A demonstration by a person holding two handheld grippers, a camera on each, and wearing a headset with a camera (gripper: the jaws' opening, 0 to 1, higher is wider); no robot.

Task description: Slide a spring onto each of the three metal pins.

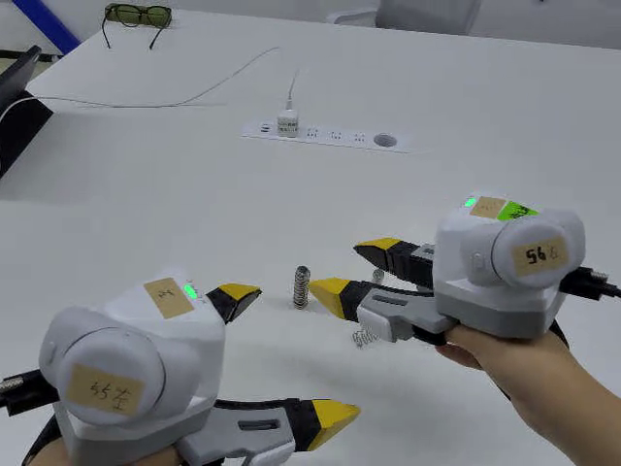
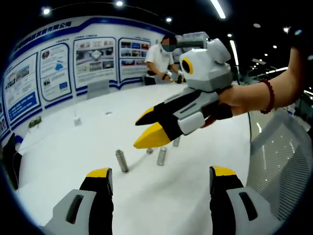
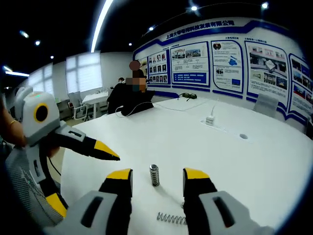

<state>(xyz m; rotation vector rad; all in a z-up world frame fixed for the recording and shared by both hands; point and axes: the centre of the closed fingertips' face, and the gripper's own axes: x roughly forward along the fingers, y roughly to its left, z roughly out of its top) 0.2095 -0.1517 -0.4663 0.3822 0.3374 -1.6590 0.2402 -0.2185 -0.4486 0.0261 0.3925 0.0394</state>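
Note:
A coiled spring stands upright on a pin (image 1: 302, 287) in the middle of the white table; it also stands just beyond the jaws in the right gripper view (image 3: 154, 175). A loose spring (image 1: 364, 337) lies flat beside my right gripper (image 1: 335, 266), low in its own view (image 3: 171, 218). Another small upright piece (image 1: 377, 277) shows between the right jaws, partly hidden. My right gripper (image 3: 157, 175) is open and holds nothing. My left gripper (image 1: 291, 351) is open too, nearer me, its jaws (image 2: 161, 172) wide apart around bare table, with upright springs (image 2: 121, 160) ahead.
A white power strip (image 1: 320, 135) with a plugged charger and cable lies farther back on the table. Dark glasses (image 1: 138, 15) rest at the far left. A black object (image 1: 15, 97) sits at the left edge. People stand at the far side of the room.

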